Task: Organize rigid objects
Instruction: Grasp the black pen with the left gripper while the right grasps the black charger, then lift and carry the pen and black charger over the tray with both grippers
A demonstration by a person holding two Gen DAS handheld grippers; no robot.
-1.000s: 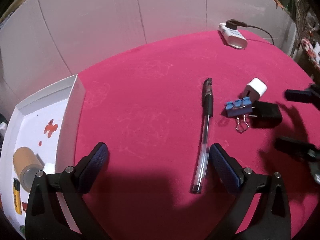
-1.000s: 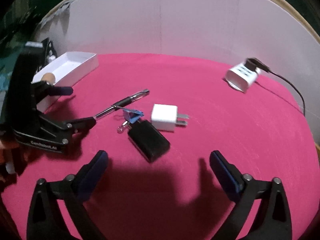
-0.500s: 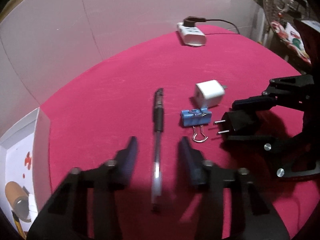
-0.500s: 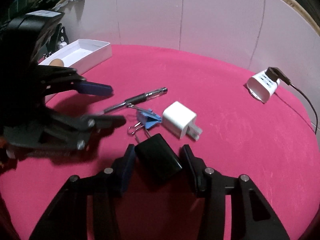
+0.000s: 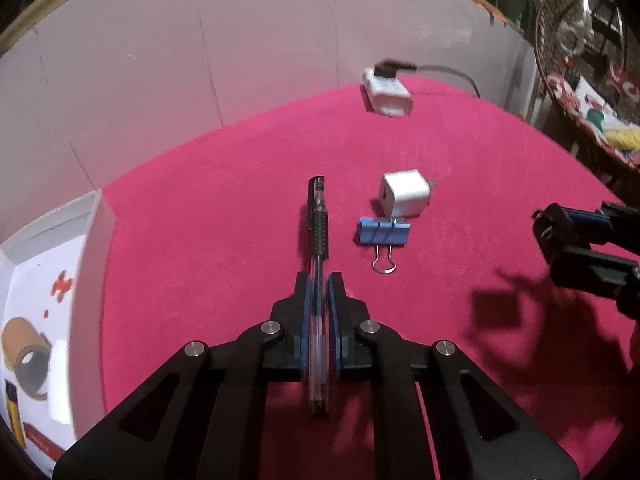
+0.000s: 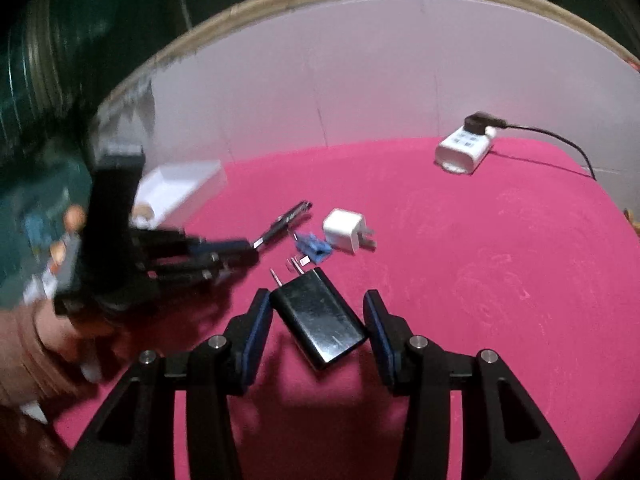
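The red tabletop (image 5: pixel 460 160) is carrying a white box (image 5: pixel 86 240) at nine o'clock, holding a tape roll (image 5: pixel 26 350) and a yellow item. The right gripper (image 6: pixel 318 316) is pinching the black charger (image 6: pixel 320 316) across its corners, a stiff, glossy, probably slippery block. The left gripper (image 5: pixel 319 292) is pressing its fingers onto the pen (image 5: pixel 319 280) at its clear barrel; light, rigid. The white adapter (image 5: pixel 404 194) and binder clip (image 5: pixel 383 232) are lying at one o'clock.

Dim, warm indoor light from above and front. Hard dark shadows on red tabletop (image 5: pixel 460 168) at lower right of left view and beneath black charger (image 6: pixel 320 320). Strong fisheye bending at edges, black corners. Motion blur smears left side of right view; glare faint.
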